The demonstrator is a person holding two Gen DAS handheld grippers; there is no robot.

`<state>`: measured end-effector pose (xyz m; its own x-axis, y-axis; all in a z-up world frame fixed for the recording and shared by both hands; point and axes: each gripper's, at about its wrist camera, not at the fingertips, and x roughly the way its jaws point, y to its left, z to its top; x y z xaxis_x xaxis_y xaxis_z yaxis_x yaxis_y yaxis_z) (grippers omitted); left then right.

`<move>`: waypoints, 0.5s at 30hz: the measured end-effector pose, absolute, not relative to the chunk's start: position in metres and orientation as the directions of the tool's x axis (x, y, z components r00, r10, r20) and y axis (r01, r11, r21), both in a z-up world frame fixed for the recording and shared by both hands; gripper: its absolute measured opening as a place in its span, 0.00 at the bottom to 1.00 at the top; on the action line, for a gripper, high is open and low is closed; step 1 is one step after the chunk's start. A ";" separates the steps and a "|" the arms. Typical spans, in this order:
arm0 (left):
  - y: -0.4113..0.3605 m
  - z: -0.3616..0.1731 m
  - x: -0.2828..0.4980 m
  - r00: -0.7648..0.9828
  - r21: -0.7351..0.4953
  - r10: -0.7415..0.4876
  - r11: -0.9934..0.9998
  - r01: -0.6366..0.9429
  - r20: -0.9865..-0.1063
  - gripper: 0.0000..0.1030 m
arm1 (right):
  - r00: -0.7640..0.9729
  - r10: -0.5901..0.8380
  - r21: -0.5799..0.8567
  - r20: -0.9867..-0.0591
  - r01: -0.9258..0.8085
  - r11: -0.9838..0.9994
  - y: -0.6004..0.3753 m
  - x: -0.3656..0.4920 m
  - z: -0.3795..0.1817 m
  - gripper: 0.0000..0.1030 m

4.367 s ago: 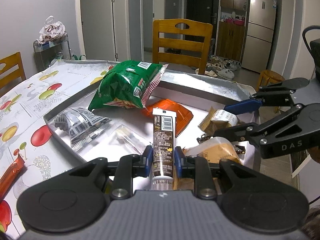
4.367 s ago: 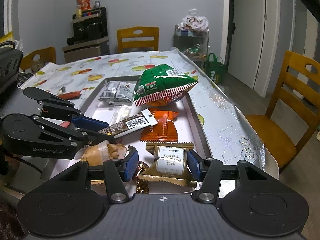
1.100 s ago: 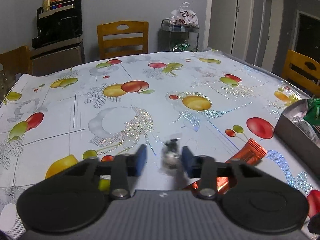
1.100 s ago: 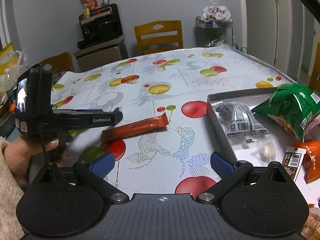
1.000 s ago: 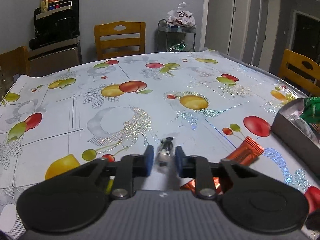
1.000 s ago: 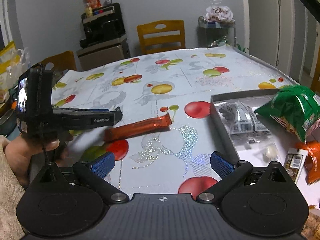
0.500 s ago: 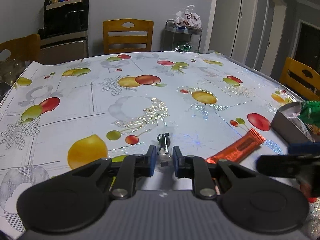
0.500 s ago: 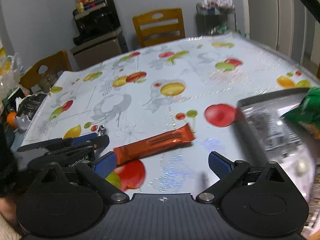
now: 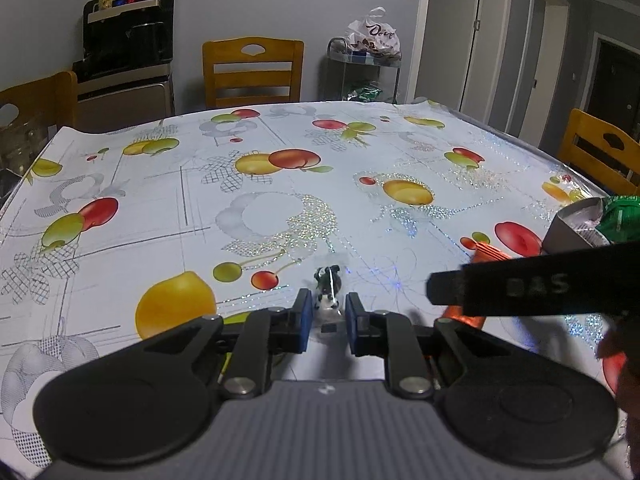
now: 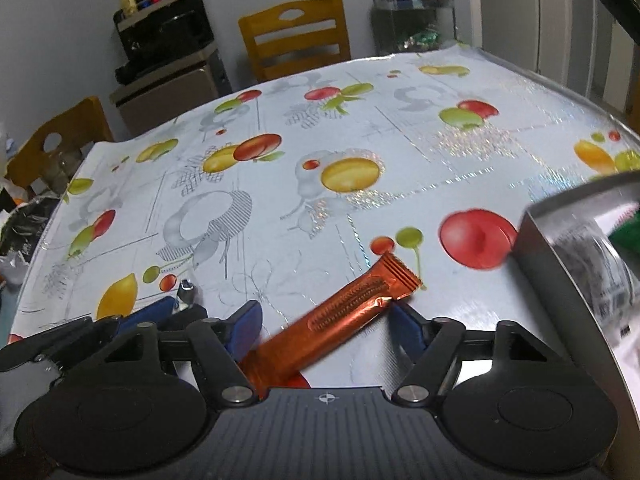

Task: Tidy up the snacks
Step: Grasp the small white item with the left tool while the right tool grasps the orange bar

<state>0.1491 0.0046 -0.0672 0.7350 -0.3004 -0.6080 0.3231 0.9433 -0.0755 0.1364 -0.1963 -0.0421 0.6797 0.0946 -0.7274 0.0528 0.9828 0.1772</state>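
My left gripper [image 9: 326, 316] is shut on a small clear-wrapped dark candy [image 9: 327, 284], held low over the fruit-print tablecloth [image 9: 280, 184]; it also shows in the right wrist view [image 10: 185, 294]. My right gripper [image 10: 326, 326] is open, its fingers straddling a long orange snack bar [image 10: 352, 308] that lies on the cloth. That bar's end shows in the left wrist view [image 9: 486, 254], partly hidden by my right gripper's finger [image 9: 540, 286]. The grey snack tray [image 10: 560, 280] stands at the right.
The tray holds a clear packet [image 10: 596, 256] and a green bag [image 9: 624, 216]. Wooden chairs [image 9: 252, 72] stand around the table. A black appliance [image 9: 128, 36] and a wire cart with a bag [image 9: 372, 40] stand at the back wall.
My right gripper has swung left away from the tray and lowered over the orange bar. My left gripper stays shut on the candy, which it picked up from the cloth a second ago.
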 end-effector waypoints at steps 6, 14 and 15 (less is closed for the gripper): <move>-0.001 -0.067 0.146 0.737 -0.041 -0.298 0.938 0.345 -0.607 0.15 | 0.705 0.092 0.114 -0.703 -0.016 0.993 -0.191 0.132 -0.040 0.48; 0.004 -0.067 0.147 0.726 -0.067 -0.321 0.932 0.355 -0.608 0.15 | 0.702 0.085 0.012 -0.707 -0.108 0.994 -0.194 0.116 -0.044 0.27; 0.004 -0.067 0.147 0.726 -0.067 -0.322 0.932 0.357 -0.608 0.15 | 0.698 0.089 0.006 -0.711 -0.121 0.993 -0.195 0.111 -0.044 0.27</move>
<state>0.1472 0.0040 -0.0674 0.7259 -0.3218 -0.6079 0.3571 0.9317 -0.0668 0.1107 -0.1950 -0.0438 0.6976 0.0890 -0.7109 -0.1205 0.9927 0.0060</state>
